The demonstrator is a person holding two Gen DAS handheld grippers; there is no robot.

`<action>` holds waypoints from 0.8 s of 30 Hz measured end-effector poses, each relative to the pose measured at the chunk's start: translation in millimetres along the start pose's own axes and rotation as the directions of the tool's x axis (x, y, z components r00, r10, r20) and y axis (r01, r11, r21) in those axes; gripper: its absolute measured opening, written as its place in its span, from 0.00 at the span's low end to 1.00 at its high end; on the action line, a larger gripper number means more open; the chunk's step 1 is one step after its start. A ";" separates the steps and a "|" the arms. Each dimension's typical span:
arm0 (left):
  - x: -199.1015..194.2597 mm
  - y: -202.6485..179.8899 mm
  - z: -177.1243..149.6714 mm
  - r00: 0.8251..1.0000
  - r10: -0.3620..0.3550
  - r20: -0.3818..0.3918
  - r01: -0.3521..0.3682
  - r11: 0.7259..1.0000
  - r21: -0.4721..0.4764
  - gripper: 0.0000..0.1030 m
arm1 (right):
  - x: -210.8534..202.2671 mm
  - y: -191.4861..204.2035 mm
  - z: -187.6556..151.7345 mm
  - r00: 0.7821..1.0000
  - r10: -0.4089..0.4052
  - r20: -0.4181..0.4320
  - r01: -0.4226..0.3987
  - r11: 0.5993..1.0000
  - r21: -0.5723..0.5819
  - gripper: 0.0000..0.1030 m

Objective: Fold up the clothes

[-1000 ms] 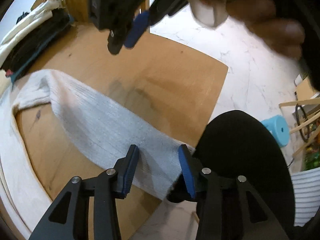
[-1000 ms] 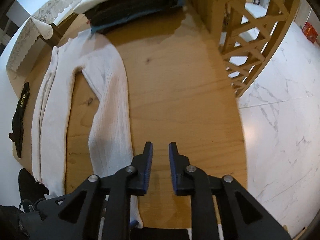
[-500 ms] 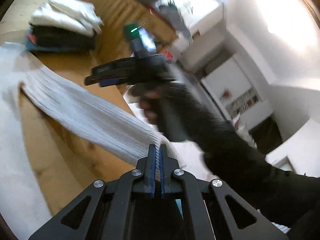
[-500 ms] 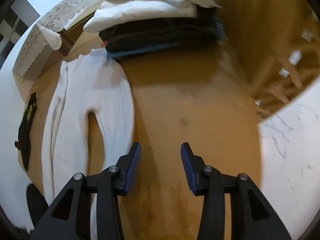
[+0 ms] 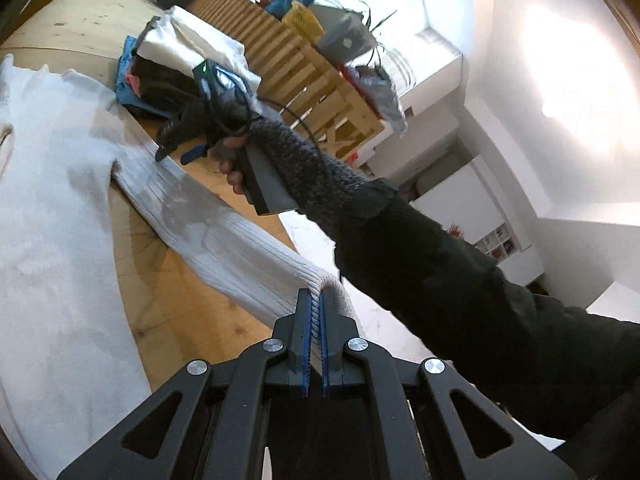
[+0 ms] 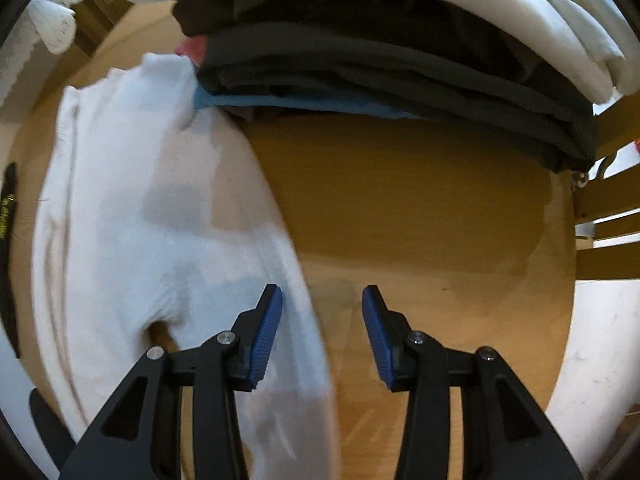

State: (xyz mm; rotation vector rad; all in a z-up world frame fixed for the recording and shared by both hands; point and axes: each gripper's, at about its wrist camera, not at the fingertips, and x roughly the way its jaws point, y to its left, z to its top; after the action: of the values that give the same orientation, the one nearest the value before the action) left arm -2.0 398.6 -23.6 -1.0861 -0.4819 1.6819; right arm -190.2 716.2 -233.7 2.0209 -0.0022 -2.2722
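A white ribbed sweater (image 5: 52, 216) lies spread on the round wooden table (image 5: 176, 312). My left gripper (image 5: 316, 308) is shut on the cuff of its sleeve (image 5: 224, 240) and holds it lifted over the table's edge. My right gripper (image 6: 320, 320) is open and empty, low over the sleeve's upper part near the shoulder (image 6: 224, 216). The right gripper also shows in the left wrist view (image 5: 182, 154), above the sleeve near the armpit.
A stack of folded dark, blue and white clothes (image 6: 400, 60) sits on the table just beyond the right gripper. A slatted wooden partition (image 5: 280, 60) with plants stands behind it. A small black item (image 6: 8, 208) lies at the table's left edge.
My left gripper closed on the sleeve cuff and lifted it. My right gripper opened wide and moved forward along the sleeve towards the shoulder and the clothes stack.
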 end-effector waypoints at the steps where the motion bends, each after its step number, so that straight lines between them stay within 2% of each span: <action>1: -6.2 0.1 -3.4 1.000 0.002 0.007 -0.002 1.000 -0.002 0.03 | 1.7 2.2 1.2 1.000 0.006 -0.006 -0.006 1.000 -0.003 0.42; 2: -11.9 0.8 -6.1 1.000 0.010 0.013 -0.010 1.000 -0.003 0.03 | 2.0 4.9 1.9 1.000 0.026 -0.008 -0.026 1.000 -0.007 0.36; 3: -17.6 1.4 -8.8 1.000 0.017 0.019 -0.017 1.000 -0.005 0.03 | 2.3 7.7 2.6 0.999 0.045 -0.010 -0.045 0.999 -0.012 0.17; 4: -23.3 2.0 -11.4 0.999 0.025 0.025 -0.024 1.000 -0.006 0.03 | -1.5 12.7 3.5 0.999 0.054 -0.002 -0.054 0.998 -0.017 0.04; 9: -43.3 21.6 -33.5 0.997 0.064 0.033 -0.061 0.995 -0.074 0.03 | -35.1 45.7 8.9 0.995 0.065 0.074 -0.062 0.997 -0.046 0.04; 16: -29.1 51.9 -62.7 0.996 0.083 -0.012 -0.084 0.985 -0.150 0.03 | -79.5 95.6 16.1 0.983 0.072 0.170 -0.055 0.993 -0.103 0.04; 20: -26.5 69.6 -74.8 0.996 0.086 -0.028 -0.090 0.975 -0.203 0.03 | -70.9 142.0 25.1 0.990 0.007 0.140 0.023 0.976 -0.216 0.04; 22: -29.6 78.4 -80.1 0.997 0.078 -0.023 -0.081 0.967 -0.242 0.03 | -49.7 167.2 29.2 0.989 -0.092 0.117 0.122 0.953 -0.279 0.04; 24: -33.4 90.6 -86.3 0.999 0.051 -0.003 -0.049 0.949 -0.310 0.03 | -23.1 189.5 31.6 0.986 -0.146 0.075 0.162 0.933 -0.321 0.05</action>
State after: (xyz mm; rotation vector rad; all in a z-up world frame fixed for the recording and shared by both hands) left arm 23.6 317.3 -121.1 -1.3306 -0.7468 1.6894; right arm -204.8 527.3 -194.2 1.8480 0.5119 -2.2285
